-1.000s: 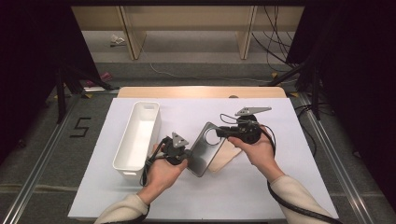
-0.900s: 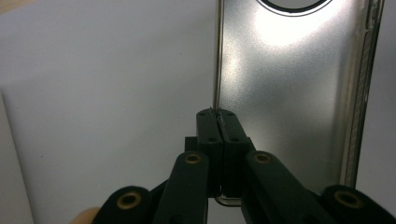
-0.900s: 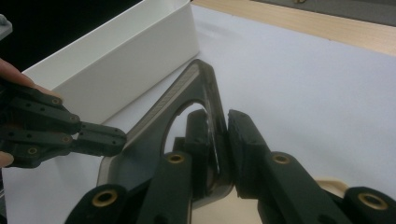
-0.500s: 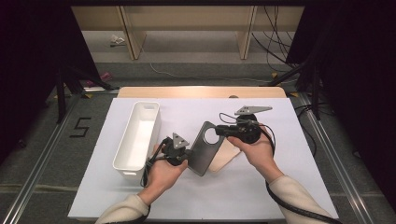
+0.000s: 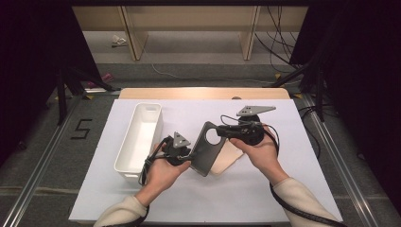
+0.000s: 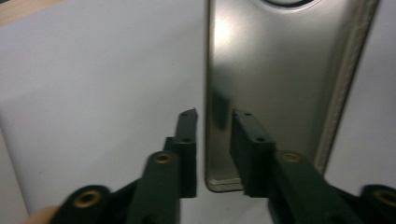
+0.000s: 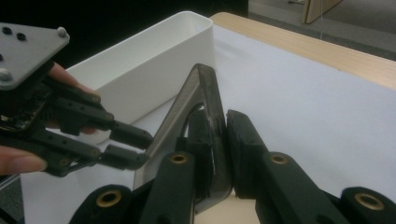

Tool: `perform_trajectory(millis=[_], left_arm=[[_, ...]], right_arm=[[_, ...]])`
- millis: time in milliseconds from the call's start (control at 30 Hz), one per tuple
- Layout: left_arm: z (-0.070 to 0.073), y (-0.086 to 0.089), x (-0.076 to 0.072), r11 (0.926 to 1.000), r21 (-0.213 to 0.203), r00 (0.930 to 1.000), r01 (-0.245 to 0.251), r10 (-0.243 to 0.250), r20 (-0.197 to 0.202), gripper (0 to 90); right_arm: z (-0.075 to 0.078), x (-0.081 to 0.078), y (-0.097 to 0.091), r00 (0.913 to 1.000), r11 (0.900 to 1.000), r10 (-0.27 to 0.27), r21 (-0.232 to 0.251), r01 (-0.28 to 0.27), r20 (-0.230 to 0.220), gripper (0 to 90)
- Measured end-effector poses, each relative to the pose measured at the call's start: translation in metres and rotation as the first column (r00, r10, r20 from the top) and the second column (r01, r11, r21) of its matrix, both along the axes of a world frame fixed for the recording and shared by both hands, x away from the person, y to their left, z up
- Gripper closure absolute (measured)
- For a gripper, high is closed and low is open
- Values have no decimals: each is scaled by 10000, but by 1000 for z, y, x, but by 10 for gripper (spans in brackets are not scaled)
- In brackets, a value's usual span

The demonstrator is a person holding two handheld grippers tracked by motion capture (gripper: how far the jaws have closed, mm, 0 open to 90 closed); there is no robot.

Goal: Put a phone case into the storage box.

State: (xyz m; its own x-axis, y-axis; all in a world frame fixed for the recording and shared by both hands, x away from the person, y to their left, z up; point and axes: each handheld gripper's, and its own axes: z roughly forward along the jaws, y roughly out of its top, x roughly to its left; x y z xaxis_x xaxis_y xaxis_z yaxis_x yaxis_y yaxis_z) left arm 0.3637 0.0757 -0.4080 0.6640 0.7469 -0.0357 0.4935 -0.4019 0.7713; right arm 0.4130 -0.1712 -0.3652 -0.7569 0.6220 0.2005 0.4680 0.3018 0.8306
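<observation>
Since the earlier frames, little has shifted in the high view apart from the left gripper (image 5: 185, 152), whose jaws have just been opening around the lower edge of the metal plate (image 5: 209, 147). In the left gripper view the two black jaws are seen straddling that edge with a gap on each side, so the plate is no longer pinched there. The plate itself has been kept in the same tilted pose at the centre of the frame, just right of the white bin (image 5: 140, 137).

The right gripper (image 5: 226, 133) is seen clamped on the plate's upper end, beside its round hole. In the right gripper view the plate (image 7: 198, 116) is pressed between both black pads, and it is held on edge, above the table. The left gripper (image 7: 126, 147) is shown at the left of that view, its tips at the plate's rim, with the bin (image 7: 140, 70) behind it.

A pale wooden board (image 5: 229, 158) lies on the white table cover (image 5: 293, 156), partly covered by the plate.
</observation>
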Motion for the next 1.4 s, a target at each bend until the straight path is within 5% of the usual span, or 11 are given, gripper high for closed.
perform_trajectory(millis=[167,300,400,600,767,967,1400], left_arm=[[29,8,-4,9981,-384,9958,483,-452,792,489],[29,18,-1,9943,-657,9930,834,-774,890,438],[25,22,0,9905,-859,9924,1075,-1017,693,435],[24,19,-2,9839,-1156,9871,1365,-1252,1001,483],[26,14,-4,9830,-1275,9828,1323,-1134,1458,551],[21,10,-3,9853,-1452,9880,903,-703,1374,606],[23,6,-2,9816,-1779,9861,692,-403,1614,766]], right_arm=[[7,-4,2,9990,9993,372,66,-374,228,806],[13,-8,5,9912,9923,1157,-527,-1124,640,806],[15,-11,7,9773,9757,1936,-1211,-1827,854,806],[21,-16,9,9600,9474,2545,-2296,-2232,1169,806],[24,-18,8,9590,9462,2531,-2393,-2178,1280,806],[22,-21,15,9579,9415,2579,-2555,-2198,1264,806],[21,-25,22,9533,9360,2729,-2647,-2321,1291,806]])
